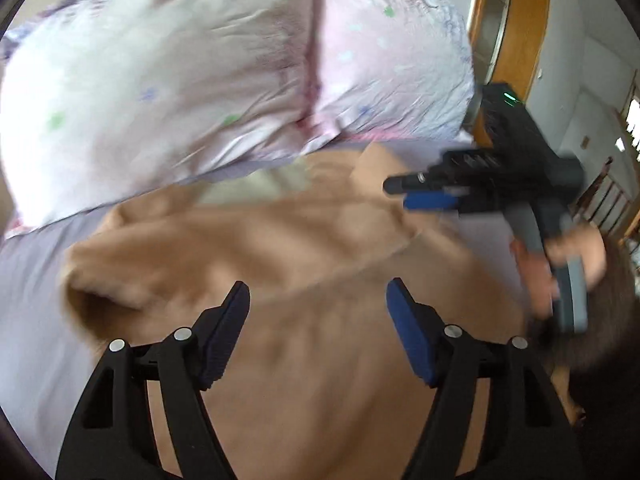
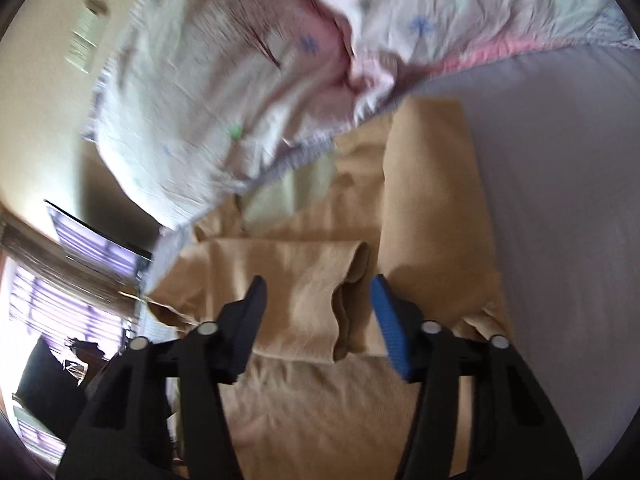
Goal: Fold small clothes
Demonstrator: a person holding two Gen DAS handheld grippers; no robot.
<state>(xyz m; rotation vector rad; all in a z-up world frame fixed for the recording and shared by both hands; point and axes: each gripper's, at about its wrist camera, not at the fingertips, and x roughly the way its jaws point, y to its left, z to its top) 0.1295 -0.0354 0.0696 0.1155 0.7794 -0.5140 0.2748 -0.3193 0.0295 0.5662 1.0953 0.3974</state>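
A tan long-sleeved garment (image 1: 304, 280) lies spread on the lavender bed sheet (image 1: 36, 280). My left gripper (image 1: 318, 300) is open and empty, just above the garment's body. My right gripper shows in the left wrist view (image 1: 404, 194), held by a hand at the garment's right edge, seen side-on. In the right wrist view the right gripper (image 2: 316, 296) is open and empty above a sleeve (image 2: 296, 300) folded across the garment (image 2: 328, 412). A second folded sleeve (image 2: 432, 200) lies along its right side.
A large pink and white floral pillow (image 1: 208, 80) lies at the head of the bed, touching the garment's collar; it also shows in the right wrist view (image 2: 248, 80). A wooden door frame (image 1: 516, 32) stands at the right. A window with blinds (image 2: 60, 312) is at the left.
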